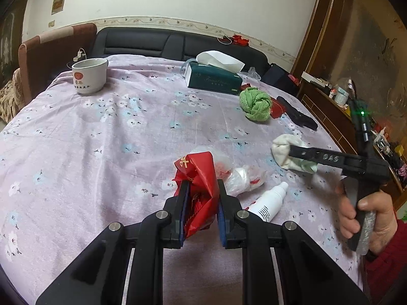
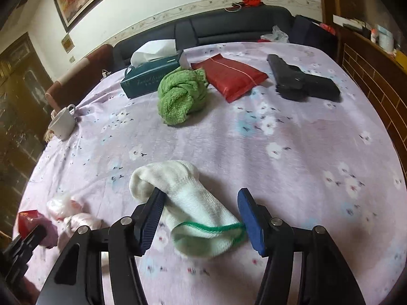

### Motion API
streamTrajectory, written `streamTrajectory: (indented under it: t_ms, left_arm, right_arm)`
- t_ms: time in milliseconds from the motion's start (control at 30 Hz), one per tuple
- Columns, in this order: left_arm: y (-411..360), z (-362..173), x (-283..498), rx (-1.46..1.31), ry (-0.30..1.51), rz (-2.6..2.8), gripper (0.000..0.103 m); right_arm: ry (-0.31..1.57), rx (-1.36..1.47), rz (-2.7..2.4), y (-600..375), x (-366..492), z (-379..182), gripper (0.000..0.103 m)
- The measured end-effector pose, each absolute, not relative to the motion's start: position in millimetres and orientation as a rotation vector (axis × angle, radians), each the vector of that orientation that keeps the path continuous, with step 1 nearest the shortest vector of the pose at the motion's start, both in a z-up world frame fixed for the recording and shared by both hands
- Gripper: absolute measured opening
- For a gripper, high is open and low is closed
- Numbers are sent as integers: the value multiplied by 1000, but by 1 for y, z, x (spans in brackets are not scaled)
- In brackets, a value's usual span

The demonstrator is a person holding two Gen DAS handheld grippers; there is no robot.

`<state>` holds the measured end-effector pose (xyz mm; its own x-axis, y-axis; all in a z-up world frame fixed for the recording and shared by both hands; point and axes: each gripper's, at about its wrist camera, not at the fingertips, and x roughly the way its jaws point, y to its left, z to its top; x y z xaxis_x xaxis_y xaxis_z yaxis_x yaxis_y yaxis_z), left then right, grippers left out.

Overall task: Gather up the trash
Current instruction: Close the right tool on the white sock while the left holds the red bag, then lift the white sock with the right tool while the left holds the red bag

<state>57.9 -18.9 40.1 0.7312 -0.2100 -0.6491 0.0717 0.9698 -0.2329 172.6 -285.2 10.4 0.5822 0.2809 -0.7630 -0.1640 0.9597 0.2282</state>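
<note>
The red wrapper [image 1: 197, 178] sits clamped in the left gripper [image 1: 201, 198], above the bed [image 1: 101, 139]. The right gripper [image 2: 201, 211] straddles a white sock [image 2: 183, 198], fingers wide apart, gripping nothing. Risk: the crumpled wrapper slips free; plastic scraps [image 1: 241, 178] remain uncollected.

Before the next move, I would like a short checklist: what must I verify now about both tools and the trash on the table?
1. Left tool holds the red wrapper: ok, fingers shut on it.
2. Right tool is around the sock: ok, a finger on each side.
3. Right tool has gripped the sock: not ok, it is open.
4. Other trash remains: ok, crumpled plastic lies beside the wrapper.
5. White bottle clear of the left tool: cannot tell, it lies very near the finger.
6. A bin for the trash: cannot tell, none is in view.
</note>
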Motion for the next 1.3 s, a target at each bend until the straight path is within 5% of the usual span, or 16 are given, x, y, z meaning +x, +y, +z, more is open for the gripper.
streamTrajectory:
  t_ms: [67,133,233,700,1300]
  left_arm:
    - [-19,40,58,-196,737,-155,18]
    - [-19,40,59,-196,736,-154,18]
    - [-19,40,59,-200,733,-153,18]
    - [-27,59,35,-172,657,-181,18]
    - [-56,48,-65,-130,676,-267,18]
  right_arm:
    - [908,99,265,-273,171,7,63]
    - [898,21,237,-258,164,7,24]
    - [874,-38,190,-246,146,12,15]
    - [648,15,72,-257,-55,42,14]
    - [636,54,75,-258,-79,35,15]
